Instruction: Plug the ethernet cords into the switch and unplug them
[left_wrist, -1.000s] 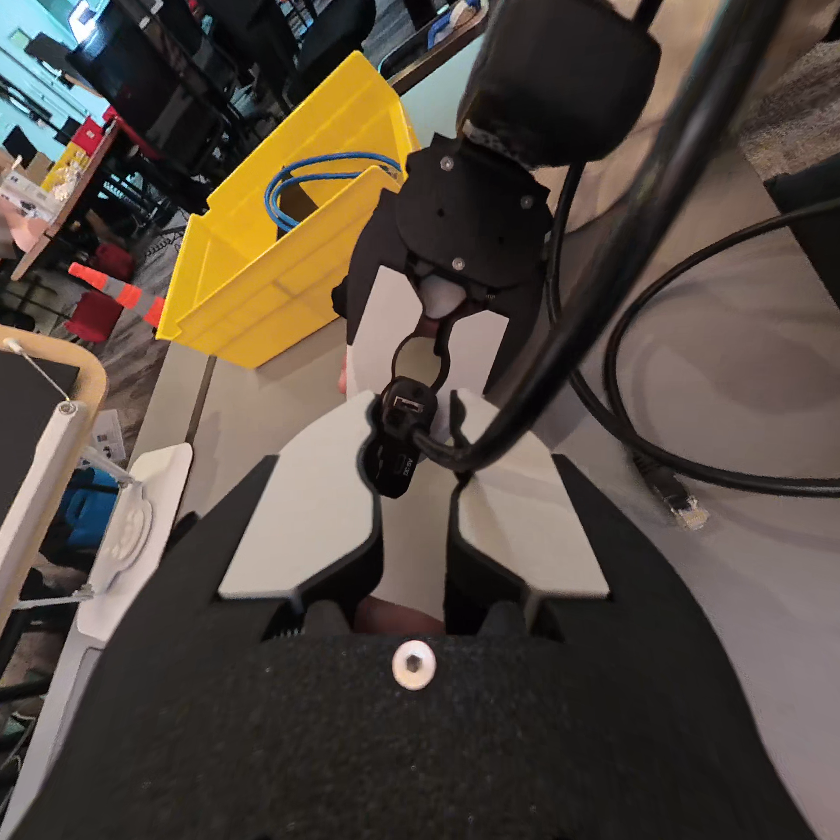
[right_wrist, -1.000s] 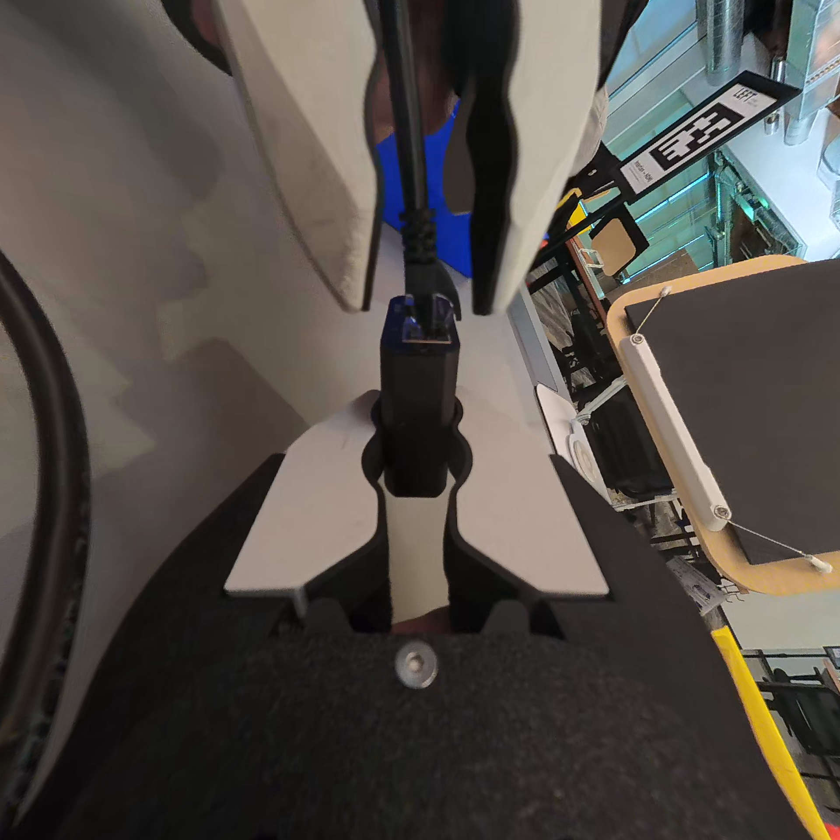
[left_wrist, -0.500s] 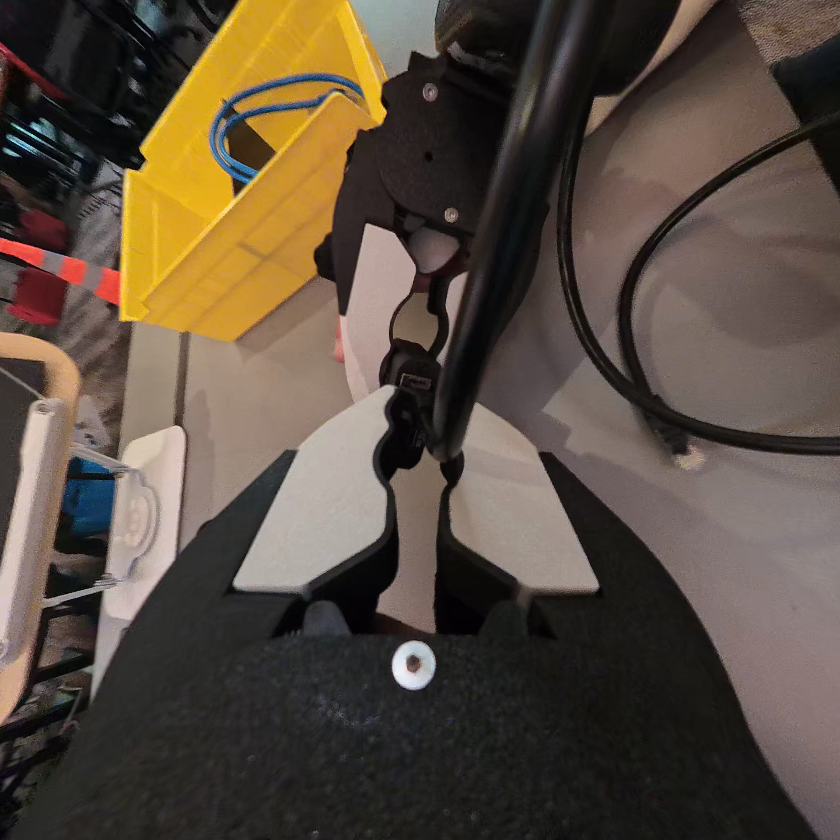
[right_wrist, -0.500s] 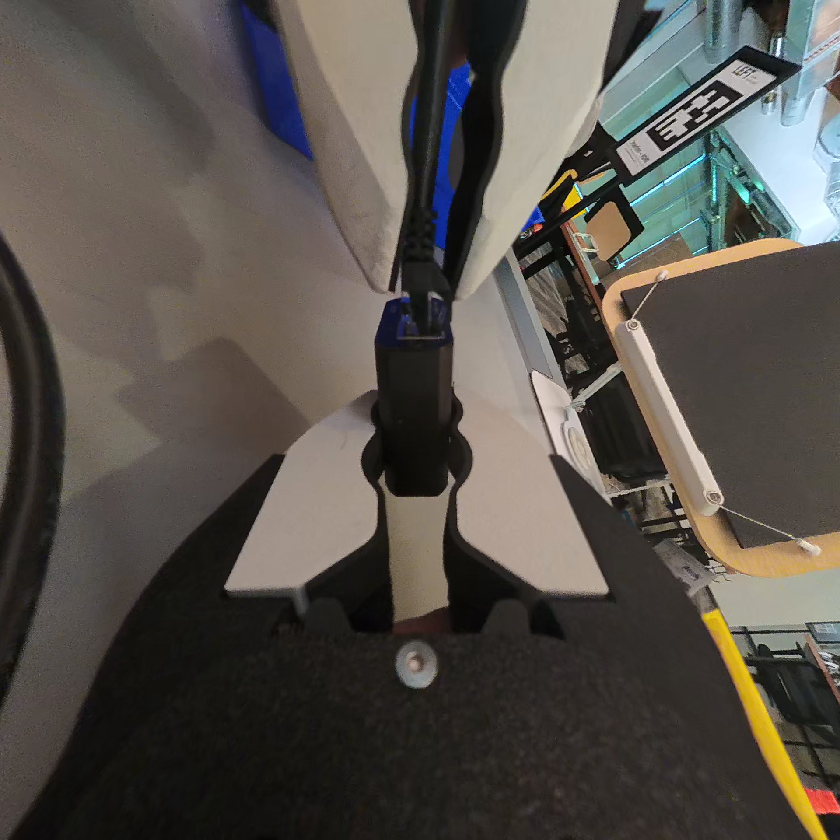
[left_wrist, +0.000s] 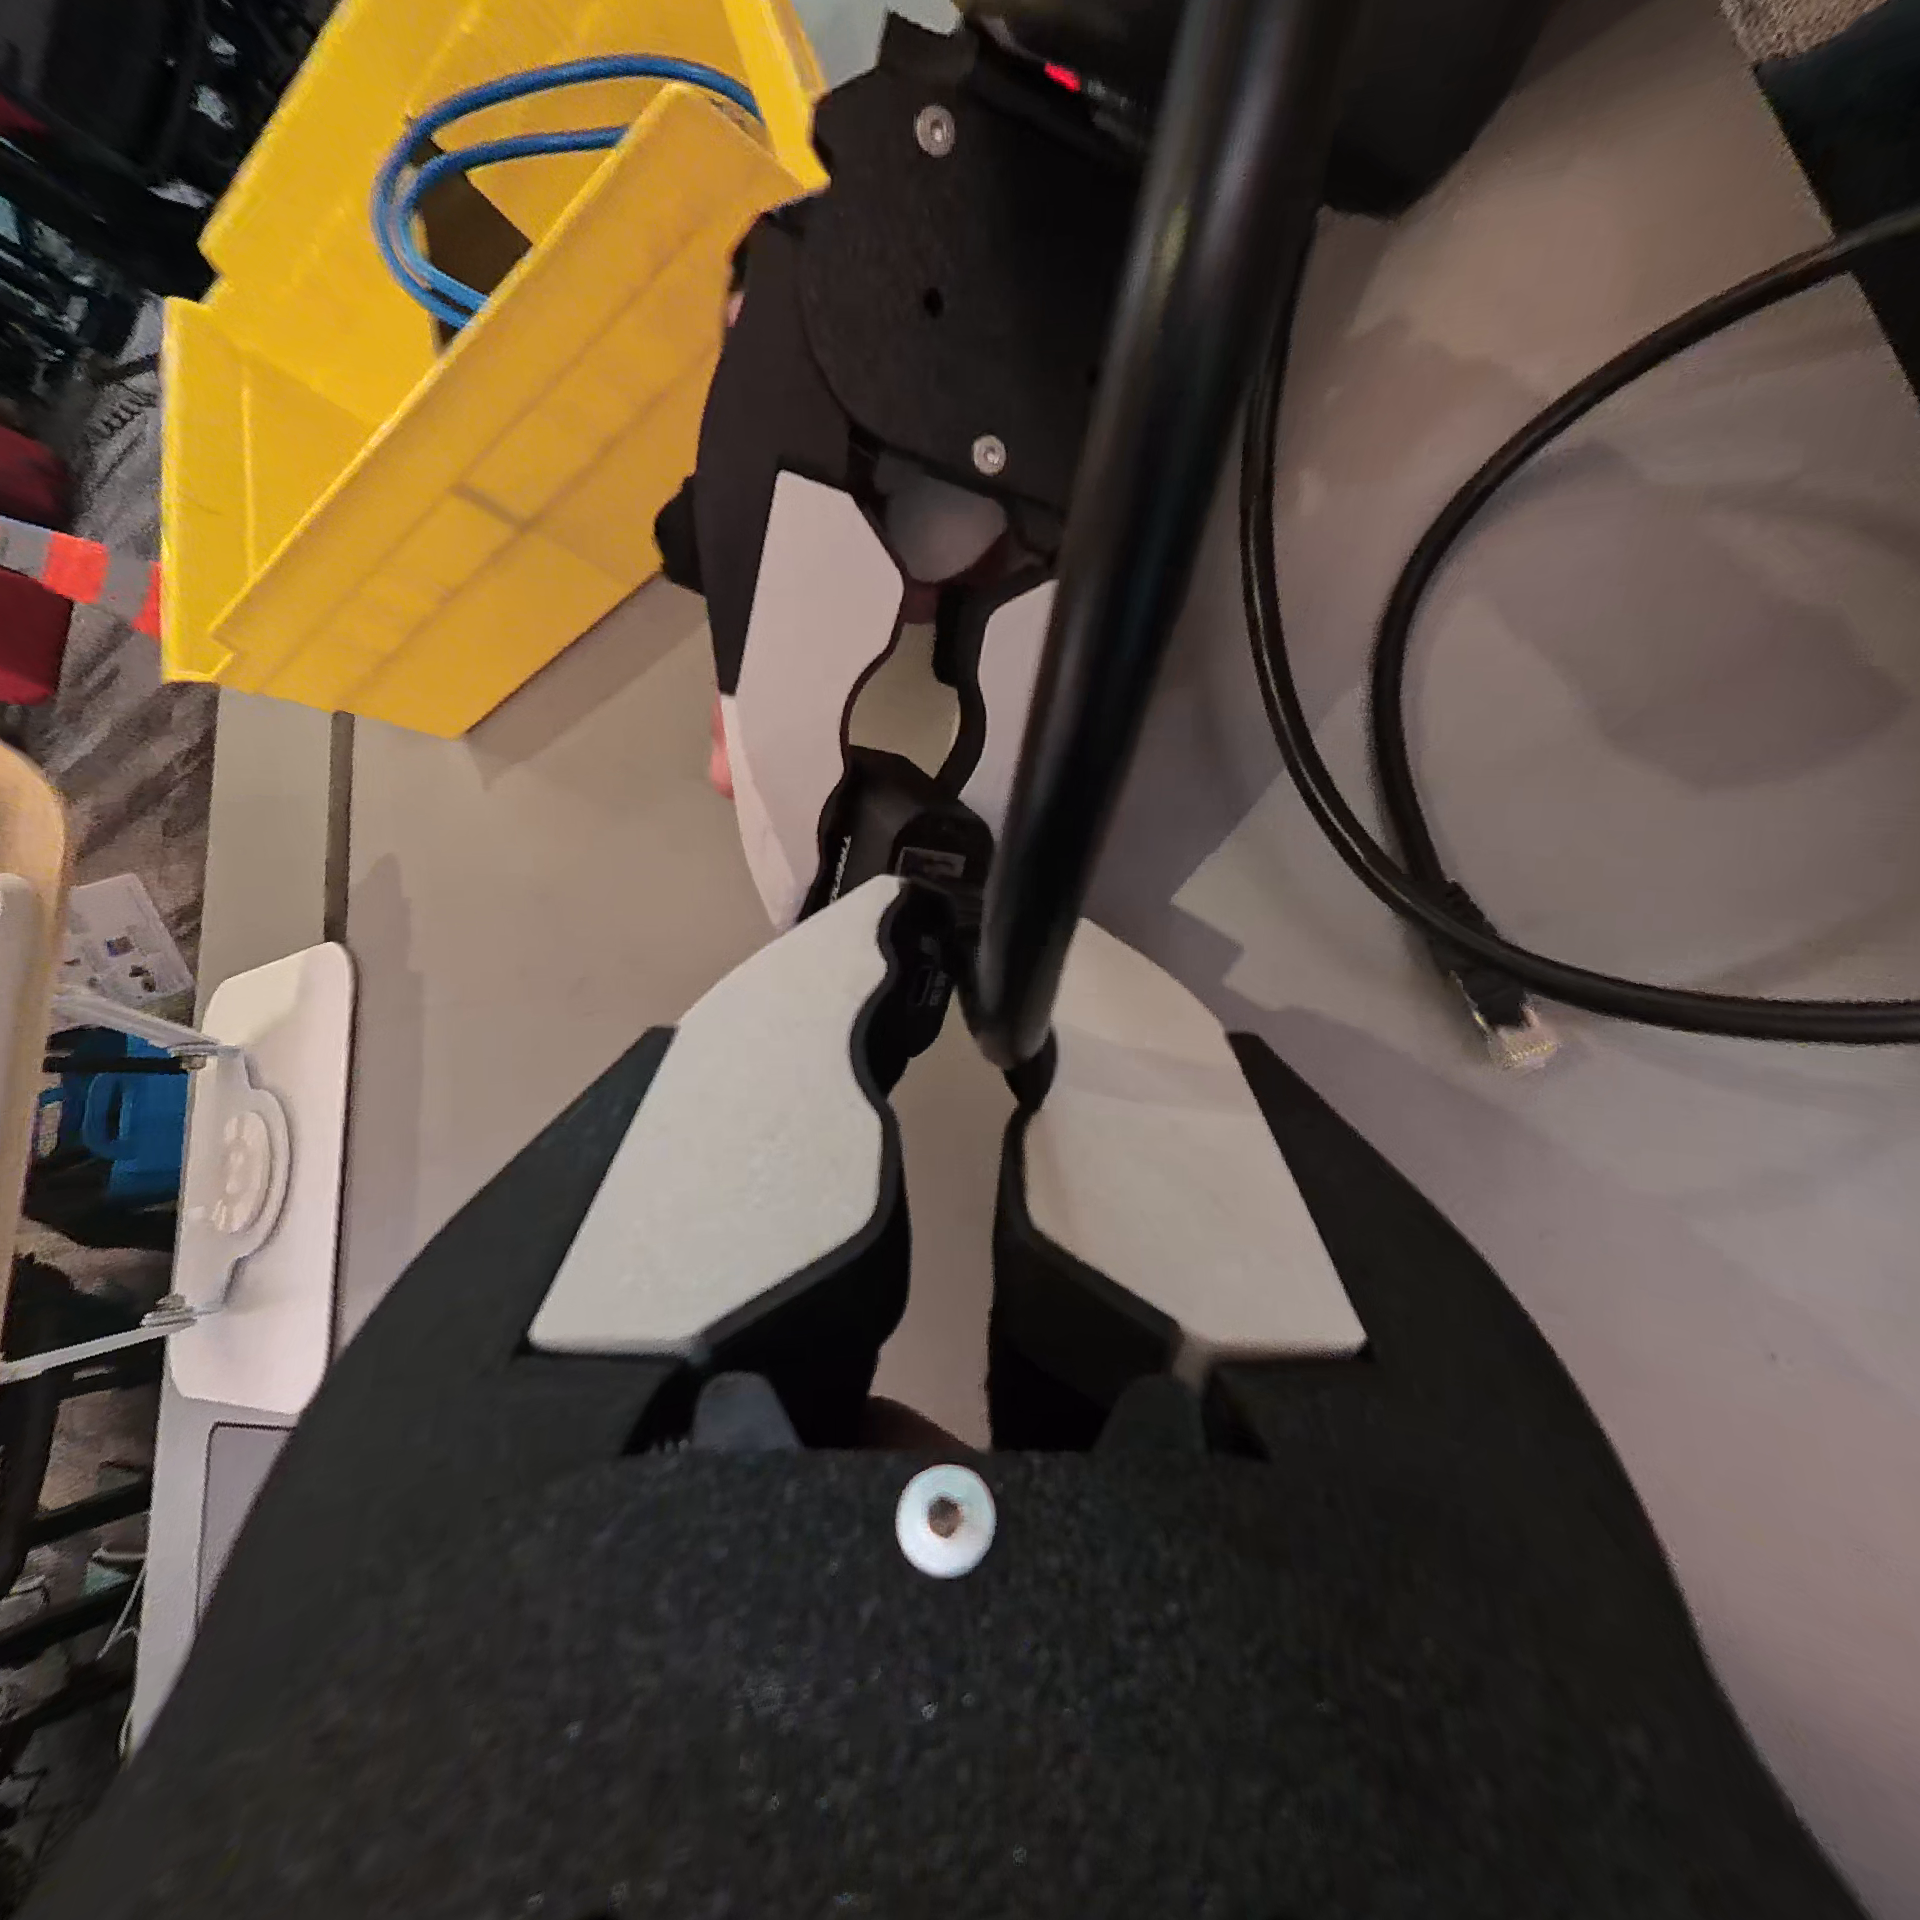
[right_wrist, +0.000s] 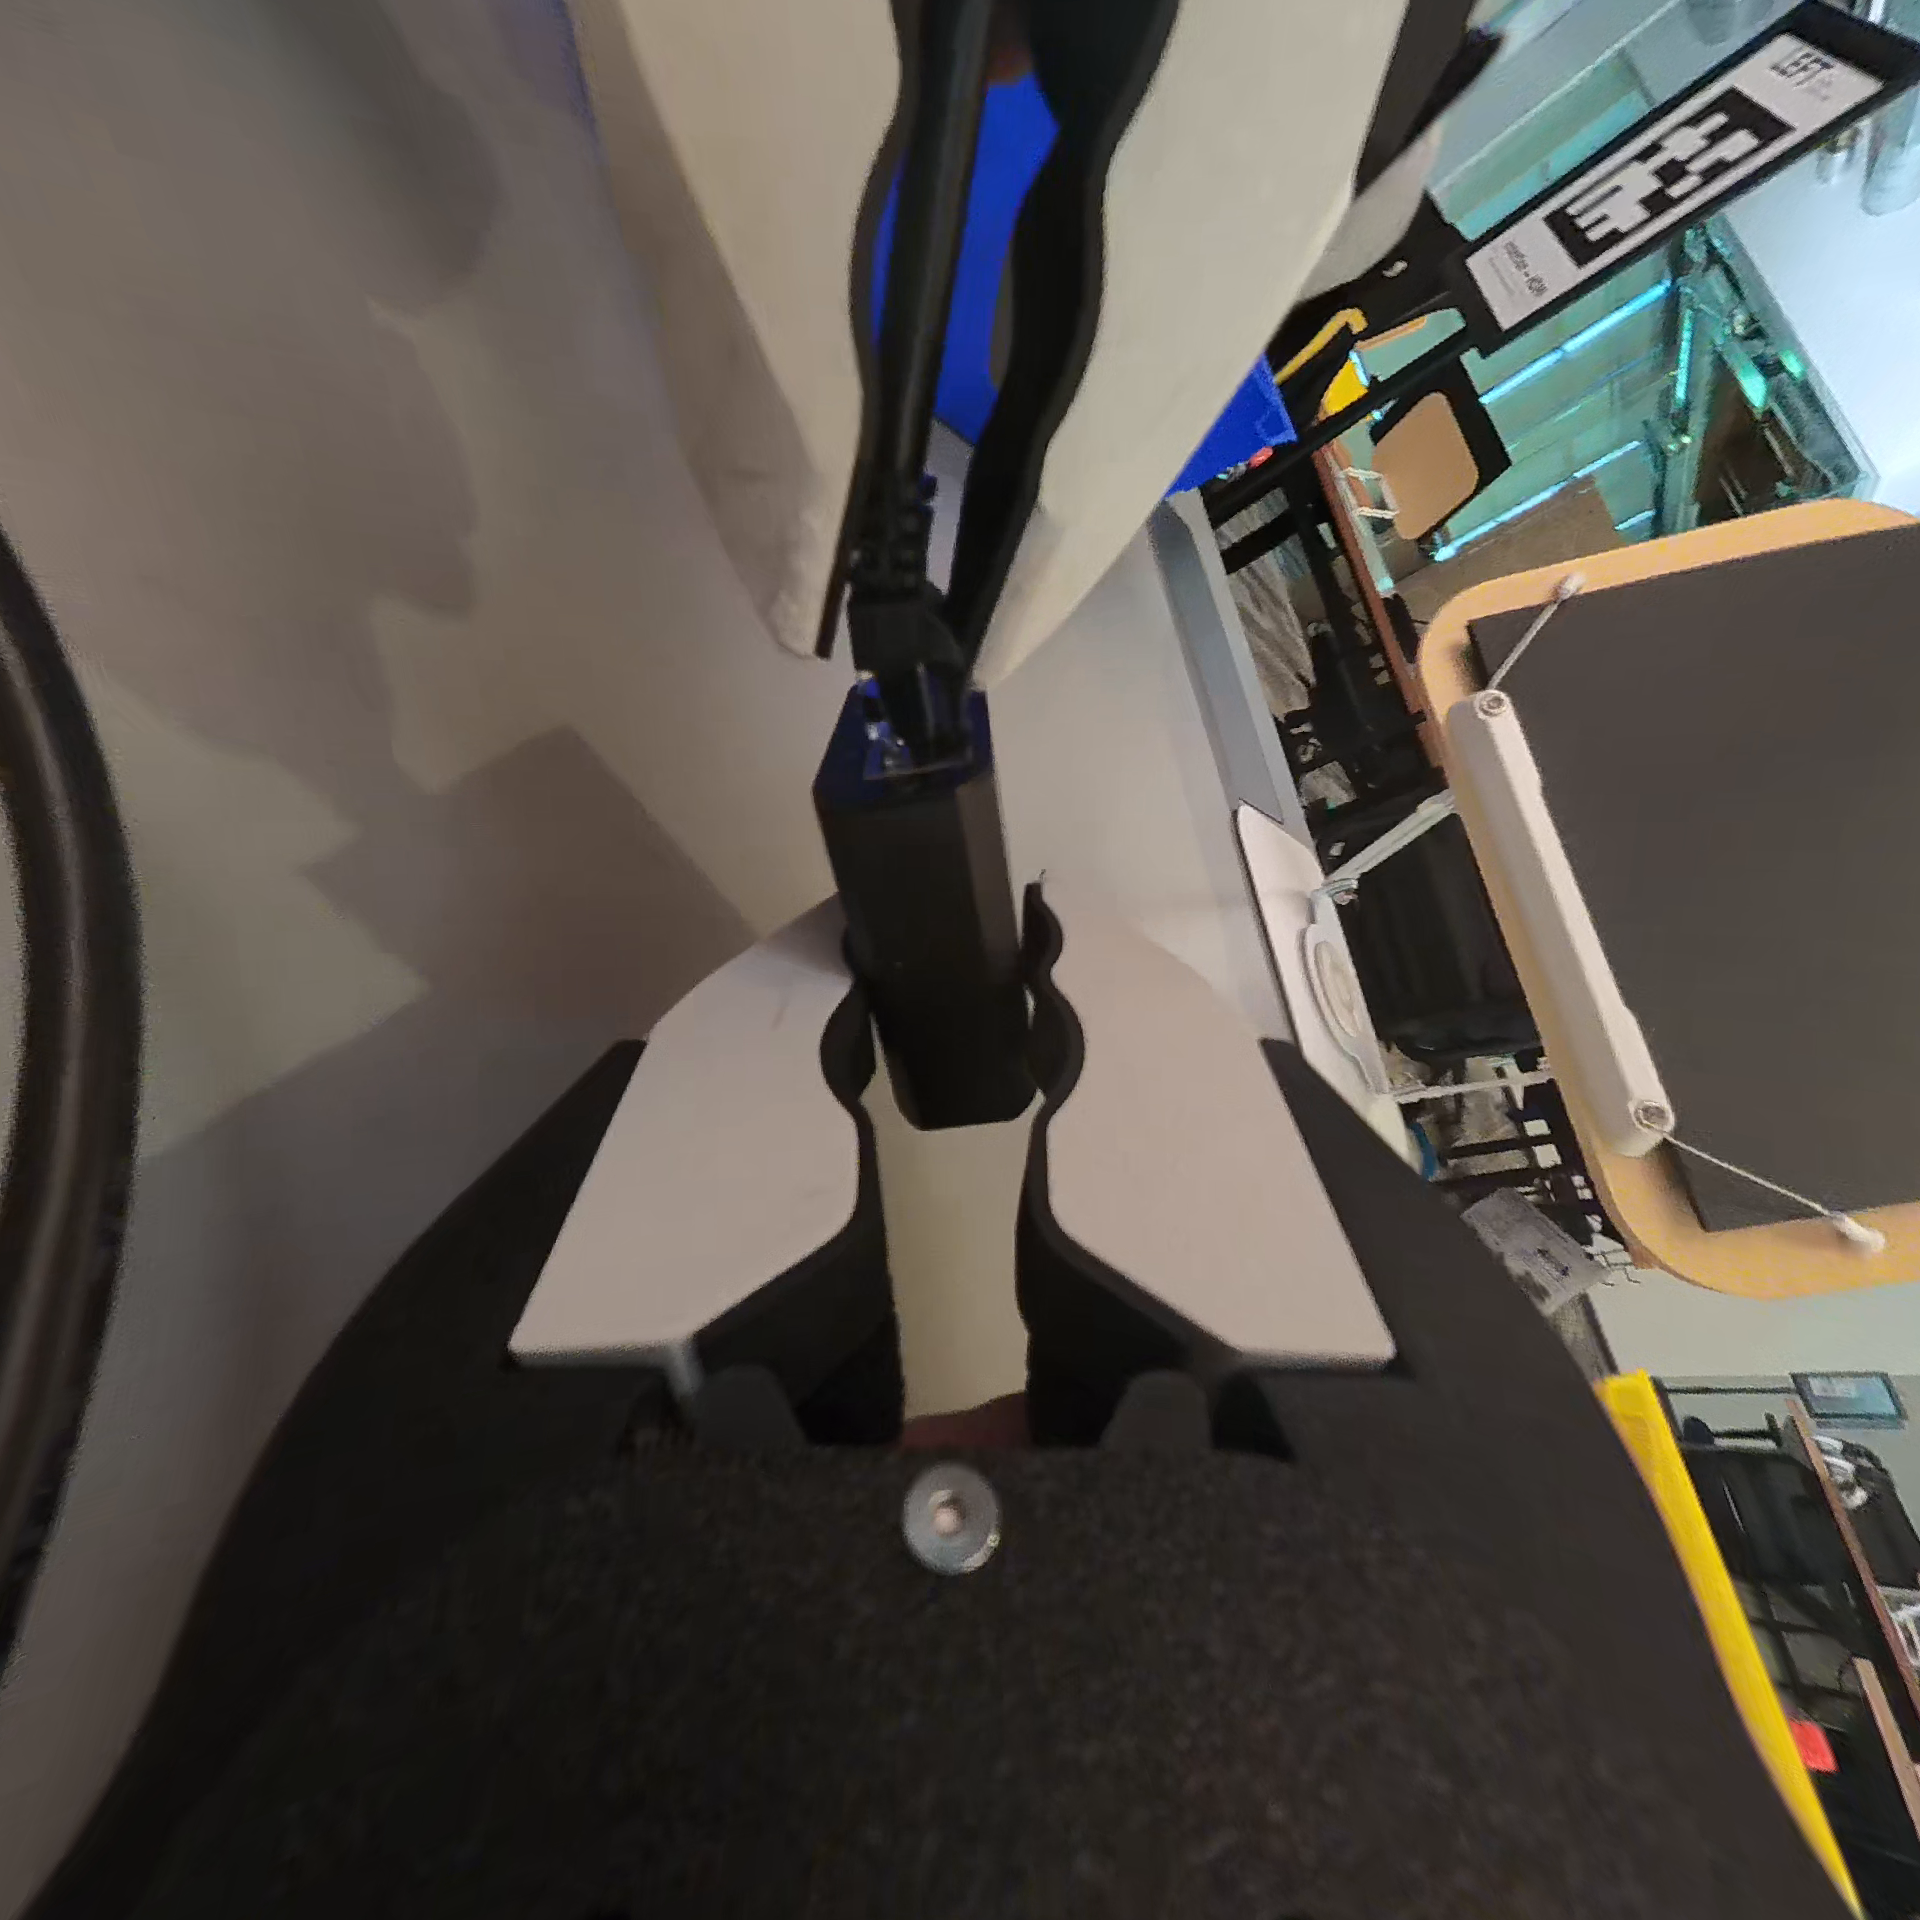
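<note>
Yellow plastic bin (left_wrist: 436, 436) contains coiled blue cable (left_wrist: 447, 197). Right gripper (right_wrist: 940, 997) clamps small black switch (right_wrist: 914, 894); left gripper (left_wrist: 951, 997) pinches black ethernet cord (left_wrist: 1132, 499).

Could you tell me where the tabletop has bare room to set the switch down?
The grey tabletop is bare between the yellow plastic bin and the white flat plate at its left edge. It is also bare below the loose black ethernet cord and its clear plug. Around both grippers, the small black switch and the looped cord, it is crowded.
</note>
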